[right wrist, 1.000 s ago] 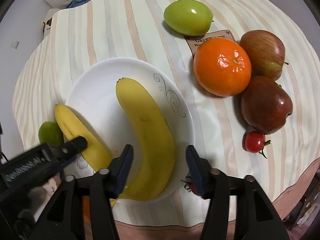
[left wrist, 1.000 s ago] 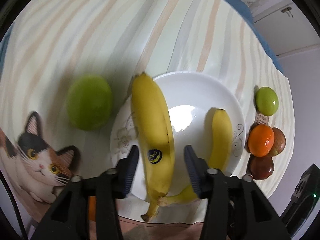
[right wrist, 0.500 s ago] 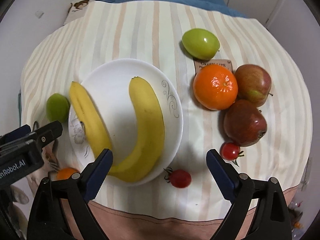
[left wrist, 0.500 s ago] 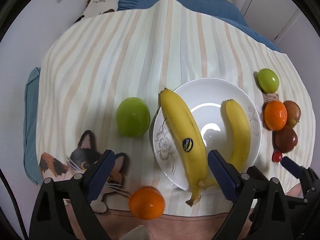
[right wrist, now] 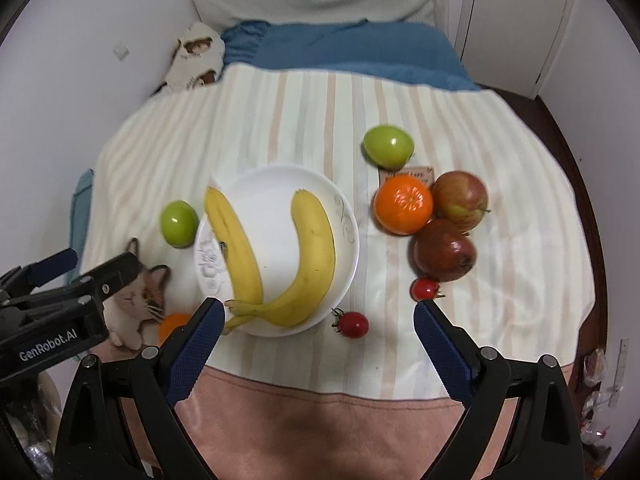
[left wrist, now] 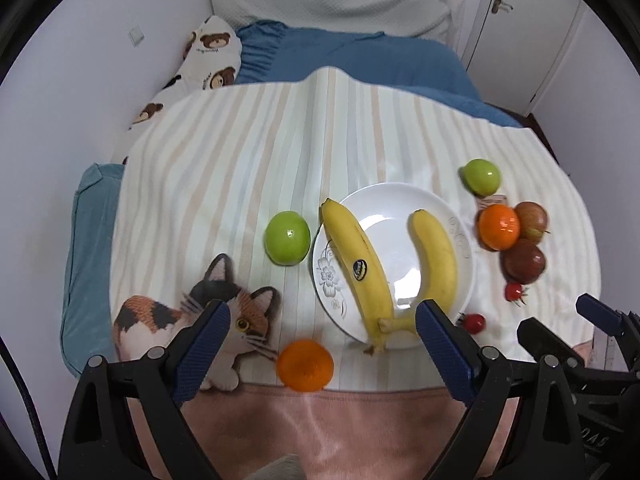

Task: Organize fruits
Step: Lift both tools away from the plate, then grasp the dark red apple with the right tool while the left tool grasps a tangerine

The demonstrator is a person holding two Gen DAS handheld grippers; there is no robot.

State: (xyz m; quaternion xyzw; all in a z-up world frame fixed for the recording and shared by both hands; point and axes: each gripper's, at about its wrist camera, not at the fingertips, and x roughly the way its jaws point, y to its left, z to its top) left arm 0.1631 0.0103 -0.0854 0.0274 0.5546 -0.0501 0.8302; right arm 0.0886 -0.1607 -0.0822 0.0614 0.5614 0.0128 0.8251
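Observation:
Two bananas [left wrist: 362,272] [left wrist: 438,258] lie on a white plate [left wrist: 384,220] on the striped cloth; they also show in the right wrist view [right wrist: 236,240] [right wrist: 312,260] on that plate [right wrist: 272,184]. My left gripper [left wrist: 322,336] is open and empty, held back above the cloth's near edge. My right gripper [right wrist: 316,330] is open and empty, also near the front edge. Green apples [left wrist: 287,238] [left wrist: 482,176], oranges [left wrist: 305,365] [left wrist: 499,226], red apples [right wrist: 460,196] [right wrist: 445,250] and cherry tomatoes [right wrist: 353,324] [right wrist: 425,289] lie around the plate.
The cloth has a cat print [left wrist: 188,316] at the front left. A blue bedspread [left wrist: 360,60] and a bear-print pillow [left wrist: 208,52] lie behind. A pink cloth edge [right wrist: 320,420] runs along the front. My left gripper's body [right wrist: 52,308] shows at the left of the right wrist view.
Both grippers opened wide, let go of the bananas on the plate, and pulled back and up, so the whole table came into view.

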